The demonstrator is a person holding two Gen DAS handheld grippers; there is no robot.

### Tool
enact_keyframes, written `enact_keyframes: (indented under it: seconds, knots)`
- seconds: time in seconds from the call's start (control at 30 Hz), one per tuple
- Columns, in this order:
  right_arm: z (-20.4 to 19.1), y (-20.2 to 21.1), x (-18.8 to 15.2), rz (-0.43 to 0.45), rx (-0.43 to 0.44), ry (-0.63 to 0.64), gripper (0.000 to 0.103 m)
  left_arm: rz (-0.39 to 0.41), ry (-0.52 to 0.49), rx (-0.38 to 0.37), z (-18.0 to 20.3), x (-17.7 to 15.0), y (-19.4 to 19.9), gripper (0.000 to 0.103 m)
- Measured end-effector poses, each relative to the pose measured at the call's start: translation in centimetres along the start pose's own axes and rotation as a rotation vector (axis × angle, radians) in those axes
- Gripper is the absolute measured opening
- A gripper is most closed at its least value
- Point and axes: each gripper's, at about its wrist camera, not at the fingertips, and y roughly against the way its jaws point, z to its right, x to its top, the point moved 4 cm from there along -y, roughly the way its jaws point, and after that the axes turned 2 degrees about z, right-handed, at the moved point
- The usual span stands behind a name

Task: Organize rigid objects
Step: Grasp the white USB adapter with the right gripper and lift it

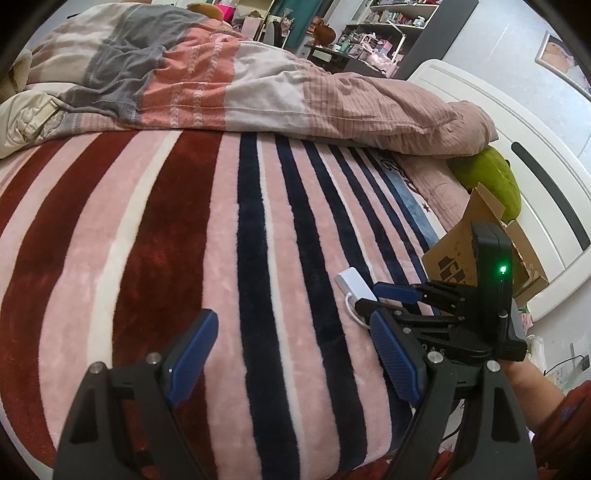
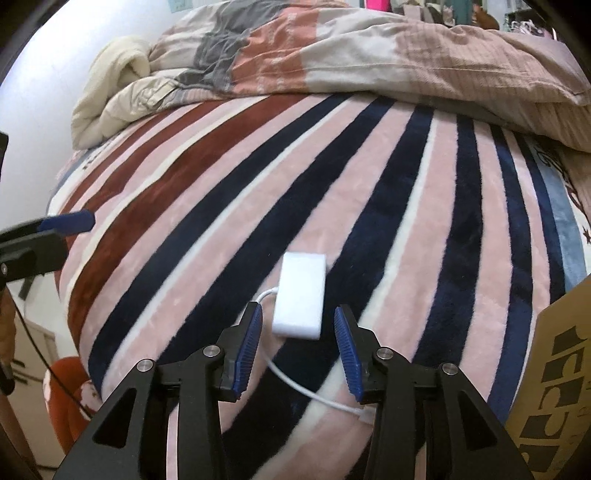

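Note:
A small white adapter box (image 2: 301, 295) with a thin white cable (image 2: 314, 395) lies on the striped blanket (image 2: 369, 177). My right gripper (image 2: 298, 350) is open, its blue fingertips just short of the box on either side, not touching it. The box also shows in the left wrist view (image 1: 355, 285), just beyond the right gripper (image 1: 376, 302). My left gripper (image 1: 295, 354) is open and empty over the blanket (image 1: 147, 229); one of its fingers shows at the left edge of the right wrist view (image 2: 66, 221).
A cardboard box stands at the bed's right edge (image 1: 476, 251) (image 2: 554, 387). A green plush (image 1: 491, 177) lies beyond it by the white headboard (image 1: 517, 122). A rumpled duvet (image 1: 221, 81) covers the far side. Cluttered shelves (image 1: 380, 33) stand behind.

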Motion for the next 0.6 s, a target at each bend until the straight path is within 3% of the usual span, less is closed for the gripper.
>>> enact_keyframes:
  seconds: [0.1, 0.17, 0.23, 0.3, 0.43, 0.6]
  knots:
    - [0.2, -0.8, 0.1, -0.018, -0.053, 0.027, 0.036, 0.000, 0.007, 0.003, -0.1, -0.1, 0.0, 0.082]
    - [0.1, -1.3, 0.1, -0.031, -0.040, 0.028, 0.035, 0.000, 0.008, 0.005, -0.1, -0.1, 0.1, 0.082]
    - [-0.2, -1.5, 0.3, -0.029, -0.052, 0.055, 0.022, 0.000, 0.010, 0.005, -0.1, -0.2, 0.1, 0.082]
    - [-0.5, -1.2, 0.6, -0.011, -0.082, 0.066, 0.023, 0.000, 0.013, -0.011, 0.1, -0.3, 0.2, 0.082]
    - [-1.3, 0.9, 1.7, 0.018, -0.019, 0.069, 0.023, 0.003, 0.013, -0.039, 0.7, -0.2, 0.4, 0.082]
    - [-2.4, 5.1, 4.2, 0.069, 0.084, 0.066, 0.023, 0.025, -0.023, -0.170, 3.5, 0.0, 1.7, 0.081]
